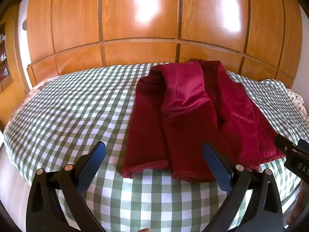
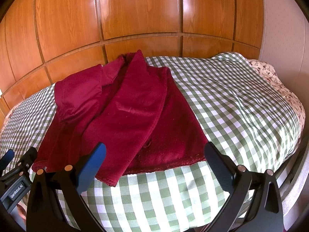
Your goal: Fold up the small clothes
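The left gripper (image 1: 154, 164) hovers with jaws spread wide, holding nothing, above the near hem of the dark red velvet garment (image 1: 193, 116). That garment lies rumpled on the green-checked bedcover (image 1: 77, 106), before the wooden headboard (image 1: 139, 54). The right gripper (image 2: 154, 164) gapes likewise at the hem; "GenRobot.AI" labels the left gripper's body.

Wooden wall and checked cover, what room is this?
Probably a bedroom. A bed with a green checked cover and a floral sheet beneath stands against a wooden panelled wall, maybe wardrobe doors. A red garment lies on it for folding.
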